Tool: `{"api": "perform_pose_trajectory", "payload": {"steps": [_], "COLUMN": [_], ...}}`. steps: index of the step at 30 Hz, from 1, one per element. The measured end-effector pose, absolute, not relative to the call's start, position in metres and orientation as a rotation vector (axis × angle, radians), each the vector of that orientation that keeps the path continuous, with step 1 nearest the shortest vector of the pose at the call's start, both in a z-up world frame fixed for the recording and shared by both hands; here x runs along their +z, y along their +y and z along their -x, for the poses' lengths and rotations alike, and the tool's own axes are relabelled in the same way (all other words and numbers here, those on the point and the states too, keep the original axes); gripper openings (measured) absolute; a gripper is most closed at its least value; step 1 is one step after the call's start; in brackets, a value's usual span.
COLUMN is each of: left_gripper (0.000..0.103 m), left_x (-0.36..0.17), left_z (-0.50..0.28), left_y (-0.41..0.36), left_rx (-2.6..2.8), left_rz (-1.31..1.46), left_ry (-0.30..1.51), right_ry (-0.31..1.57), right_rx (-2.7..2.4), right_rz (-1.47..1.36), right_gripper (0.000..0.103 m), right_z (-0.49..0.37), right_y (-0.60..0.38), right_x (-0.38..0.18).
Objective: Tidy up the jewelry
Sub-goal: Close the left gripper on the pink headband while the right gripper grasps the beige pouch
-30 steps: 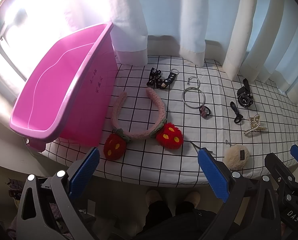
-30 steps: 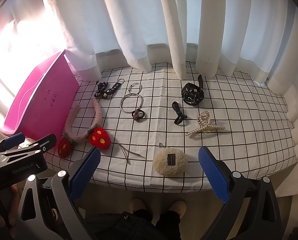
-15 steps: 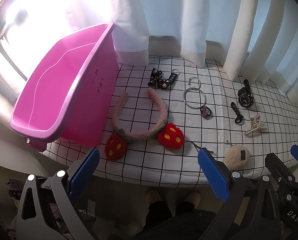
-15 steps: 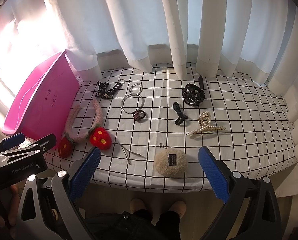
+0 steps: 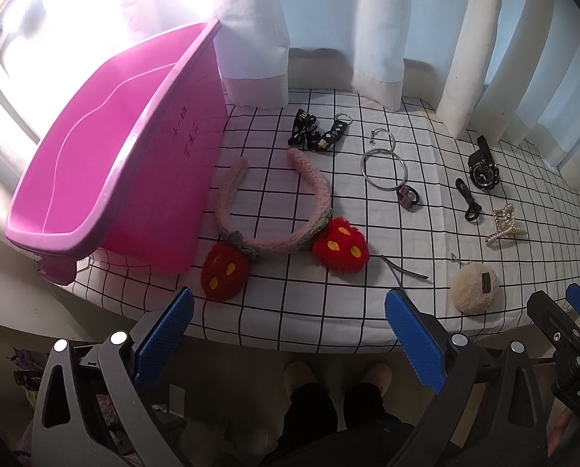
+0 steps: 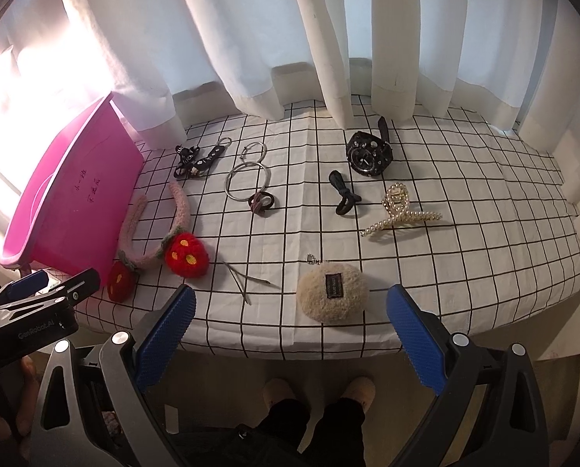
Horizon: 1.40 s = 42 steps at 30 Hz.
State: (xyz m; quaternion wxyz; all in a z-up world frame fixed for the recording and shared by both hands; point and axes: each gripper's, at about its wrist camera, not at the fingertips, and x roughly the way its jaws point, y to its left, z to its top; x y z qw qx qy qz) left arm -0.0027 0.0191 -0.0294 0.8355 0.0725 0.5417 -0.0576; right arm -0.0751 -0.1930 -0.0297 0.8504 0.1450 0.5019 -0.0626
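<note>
A table (image 6: 484, 272) under a white, black-gridded cloth carries a pink bin (image 6: 76, 210) at its left end, a strawberry headband (image 6: 161, 233) beside it, then metal rings (image 6: 247, 183), a black watch (image 6: 369, 153), a pearl hair claw (image 6: 398, 214) and a fluffy cream pouch (image 6: 332, 297) near the front edge

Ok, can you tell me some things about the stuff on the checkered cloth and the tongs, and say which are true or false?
1. The pink bin has jewelry in it. False: what shows of its inside is empty.
2. The strawberry headband lies beside the bin. True.
3. The left tongs hold the fluffy cream pouch. False: they are open and empty, and the pouch lies on the cloth.
4. The pearl hair claw lies right of the black watch. True.
5. The right tongs are shut. False: they are wide open.
</note>
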Motion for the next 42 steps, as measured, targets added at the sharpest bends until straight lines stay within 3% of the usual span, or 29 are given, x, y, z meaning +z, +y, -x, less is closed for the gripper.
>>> {"api": "perform_pose_trajectory", "payload": {"steps": [14, 26, 42], "left_gripper": [0.097, 0.097, 0.097], "left_x": [-0.097, -0.115, -0.13], "left_z": [0.019, 0.018, -0.033], "left_y": [0.027, 0.011, 0.015], "left_rx": [-0.11, -0.01, -0.148], "left_rz": [-0.131, -0.009, -0.164], "left_ry": [1.159, 1.061, 0.956], "right_ry": [1.07, 1.059, 1.053], "right_rx": [-0.185, -0.013, -0.077], "right_rz": [-0.357, -0.349, -0.382], "right_gripper": [0.094, 0.094, 0.094], "right_z": [0.104, 0.085, 0.06], "right_y": [-0.225, -0.247, -0.223], "right_x": [-0.093, -0.132, -0.158]}}
